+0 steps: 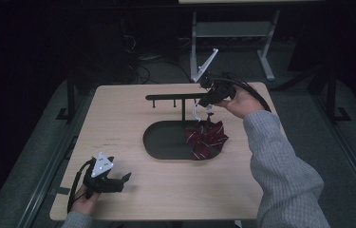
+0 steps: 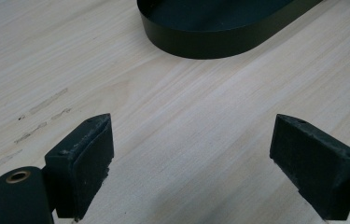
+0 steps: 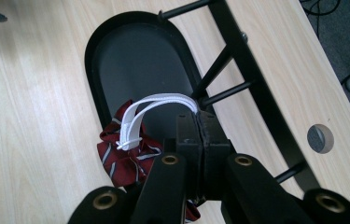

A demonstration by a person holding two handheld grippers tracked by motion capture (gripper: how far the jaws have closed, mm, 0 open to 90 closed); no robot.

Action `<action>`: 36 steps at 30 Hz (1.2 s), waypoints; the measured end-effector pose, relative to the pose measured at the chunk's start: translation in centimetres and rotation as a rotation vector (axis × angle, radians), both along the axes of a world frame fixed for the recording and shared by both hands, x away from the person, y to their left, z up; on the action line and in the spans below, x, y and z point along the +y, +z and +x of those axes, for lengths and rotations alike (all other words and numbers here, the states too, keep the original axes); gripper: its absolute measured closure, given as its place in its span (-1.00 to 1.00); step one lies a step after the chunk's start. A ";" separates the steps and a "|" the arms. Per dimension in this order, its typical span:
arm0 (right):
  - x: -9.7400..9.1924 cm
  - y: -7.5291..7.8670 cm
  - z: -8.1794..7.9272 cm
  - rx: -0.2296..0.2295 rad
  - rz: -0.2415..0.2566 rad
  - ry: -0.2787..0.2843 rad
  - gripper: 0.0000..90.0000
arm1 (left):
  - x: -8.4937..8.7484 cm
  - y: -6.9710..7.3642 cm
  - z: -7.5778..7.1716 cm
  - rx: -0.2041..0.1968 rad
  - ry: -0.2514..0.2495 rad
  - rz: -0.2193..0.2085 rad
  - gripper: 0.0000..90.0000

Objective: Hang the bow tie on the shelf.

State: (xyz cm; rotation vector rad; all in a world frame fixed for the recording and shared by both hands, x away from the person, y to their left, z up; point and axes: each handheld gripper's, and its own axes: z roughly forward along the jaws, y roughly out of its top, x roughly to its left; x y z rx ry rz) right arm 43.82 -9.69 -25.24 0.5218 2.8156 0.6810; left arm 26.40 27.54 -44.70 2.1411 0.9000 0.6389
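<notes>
A dark red bow [image 1: 207,137] with thin white stripes and a white elastic loop [image 3: 140,114] lies in the black oval tray [image 1: 163,142] on the pale wood worktop [image 1: 118,118].

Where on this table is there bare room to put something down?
Bare wood lies left of the black tray, between it and the left gripper, and along the near edge. It is crowded around the rack, bow and right gripper.

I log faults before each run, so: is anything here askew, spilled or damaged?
Mostly tidy. The dark red striped bow tie slumps over the black oval tray's right rim rather than lying inside, its white elastic strap pinched by the right gripper. Faint scuffs mark the wooden table.
</notes>
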 end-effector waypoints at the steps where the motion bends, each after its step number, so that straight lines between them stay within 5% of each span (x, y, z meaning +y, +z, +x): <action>1: 0.0 0.0 0.0 0.000 0.000 0.000 0.96 | 0.0 0.0 0.0 0.000 0.000 0.000 -0.70; 12: 1.2 0.3 1.7 0.004 -0.021 -0.022 0.96 | 0.0 -0.1 0.0 -0.001 -0.001 -0.008 -0.70; 36: 0.7 -1.1 3.4 0.016 -0.019 -0.083 0.96 | 0.0 0.0 -0.1 -0.006 0.000 -0.009 -0.70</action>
